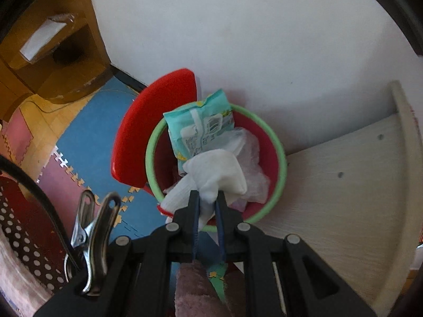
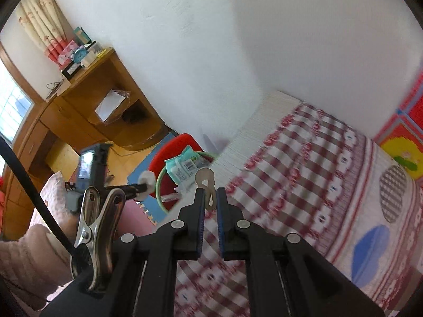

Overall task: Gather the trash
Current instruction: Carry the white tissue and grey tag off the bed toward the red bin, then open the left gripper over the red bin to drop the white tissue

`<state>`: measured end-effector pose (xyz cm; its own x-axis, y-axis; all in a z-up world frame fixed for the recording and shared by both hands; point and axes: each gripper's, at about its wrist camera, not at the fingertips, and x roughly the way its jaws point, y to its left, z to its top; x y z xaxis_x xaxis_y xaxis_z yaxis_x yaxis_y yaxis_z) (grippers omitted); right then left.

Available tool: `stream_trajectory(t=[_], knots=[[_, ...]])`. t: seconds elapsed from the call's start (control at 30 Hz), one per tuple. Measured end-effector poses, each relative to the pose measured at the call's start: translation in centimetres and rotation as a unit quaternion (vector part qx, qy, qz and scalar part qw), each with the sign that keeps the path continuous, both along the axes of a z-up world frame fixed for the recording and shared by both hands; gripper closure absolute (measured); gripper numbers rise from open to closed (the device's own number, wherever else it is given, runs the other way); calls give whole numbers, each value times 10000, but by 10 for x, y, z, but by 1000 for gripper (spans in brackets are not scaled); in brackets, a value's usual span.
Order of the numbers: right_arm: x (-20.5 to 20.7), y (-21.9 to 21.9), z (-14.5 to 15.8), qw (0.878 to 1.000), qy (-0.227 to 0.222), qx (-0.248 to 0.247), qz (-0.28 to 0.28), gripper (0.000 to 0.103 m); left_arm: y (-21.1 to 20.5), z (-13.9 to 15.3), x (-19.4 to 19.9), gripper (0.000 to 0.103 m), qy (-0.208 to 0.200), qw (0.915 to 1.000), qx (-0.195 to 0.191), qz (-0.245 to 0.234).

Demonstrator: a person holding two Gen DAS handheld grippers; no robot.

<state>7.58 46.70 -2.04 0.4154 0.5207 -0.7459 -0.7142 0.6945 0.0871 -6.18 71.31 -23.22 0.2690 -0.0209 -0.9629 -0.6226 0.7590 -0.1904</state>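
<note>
A red bin with a green rim (image 1: 280,158) stands on the floor against the wall, its red lid (image 1: 148,126) swung open to the left. Inside lie a teal wipes packet (image 1: 195,126) and crumpled clear plastic (image 1: 251,155). My left gripper (image 1: 207,198) points steeply down over the bin's near edge, shut on a white tissue (image 1: 216,171). In the right wrist view my right gripper (image 2: 210,192) is shut on a small beige loop-shaped scrap (image 2: 205,178), above the bed and short of the bin's rim (image 2: 158,185). The left gripper (image 2: 141,186) shows there with its tissue (image 2: 146,179).
A pale wooden bed board (image 1: 343,185) flanks the bin on the right. A wooden desk (image 2: 87,111) stands in the corner, and coloured foam mats (image 1: 87,137) cover the floor. The bed's red-checked cover (image 2: 304,171) lies under my right gripper. A pink fleece sleeve (image 2: 26,251) is at lower left.
</note>
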Motion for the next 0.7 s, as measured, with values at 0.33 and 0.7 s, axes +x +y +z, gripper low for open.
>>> stream_trajectory(t=[0.33, 0.7], knots=[[1, 57, -18, 9994, 41, -250, 230, 94, 13, -63, 11, 91, 129, 9996, -180, -190], [2, 98, -37, 9984, 180, -453, 301, 94, 9, -109, 24, 89, 168, 9980, -255, -557]])
